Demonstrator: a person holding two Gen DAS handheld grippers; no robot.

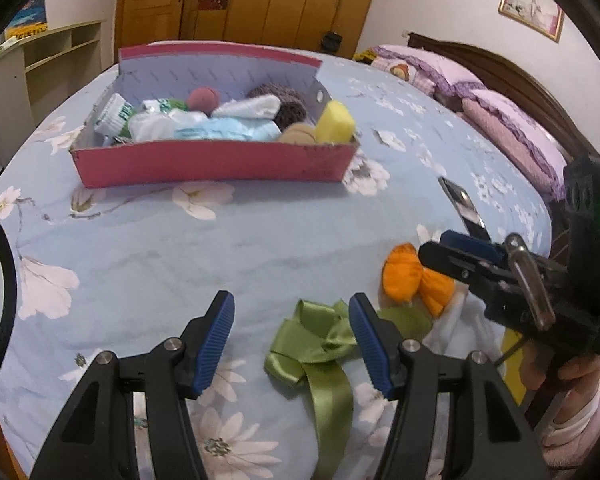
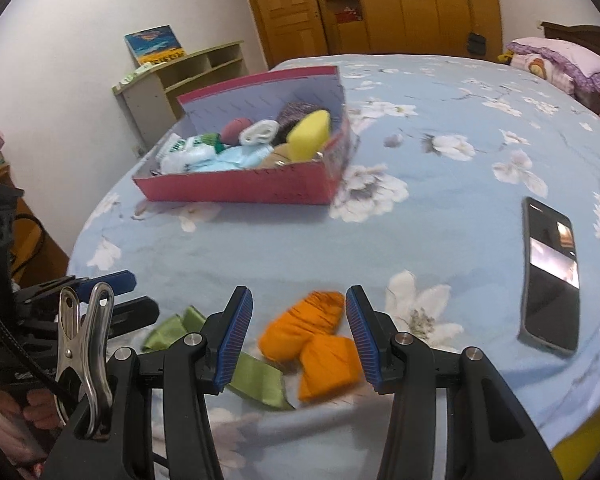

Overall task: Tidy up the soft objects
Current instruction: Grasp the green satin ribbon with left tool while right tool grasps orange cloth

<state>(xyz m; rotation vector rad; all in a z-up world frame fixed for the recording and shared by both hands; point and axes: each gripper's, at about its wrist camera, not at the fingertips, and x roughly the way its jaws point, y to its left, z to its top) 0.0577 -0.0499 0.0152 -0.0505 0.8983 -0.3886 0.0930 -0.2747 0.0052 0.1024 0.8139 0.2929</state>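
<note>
A green satin ribbon (image 1: 320, 348) lies bunched on the blue flowered bedspread, just ahead of my left gripper (image 1: 292, 336), which stands open above it with nothing pressed between its blue pads. An orange folded cloth (image 2: 314, 340) lies to the ribbon's right; my right gripper (image 2: 300, 336) hovers open over it, its pads on either side and apart from it. The ribbon (image 2: 256, 376) shows partly behind the right gripper's left finger. The right gripper (image 1: 450, 248) and the orange cloth (image 1: 410, 280) also appear in the left wrist view. The pink box (image 1: 212, 164) farther back holds several soft items.
A dark phone (image 2: 550, 276) lies on the bed to the right of the orange cloth. Purple pillows (image 1: 512, 132) sit by the wooden headboard. A shelf unit (image 2: 180, 76) stands against the wall beyond the bed's far side. A hand (image 1: 580, 376) holds the right gripper.
</note>
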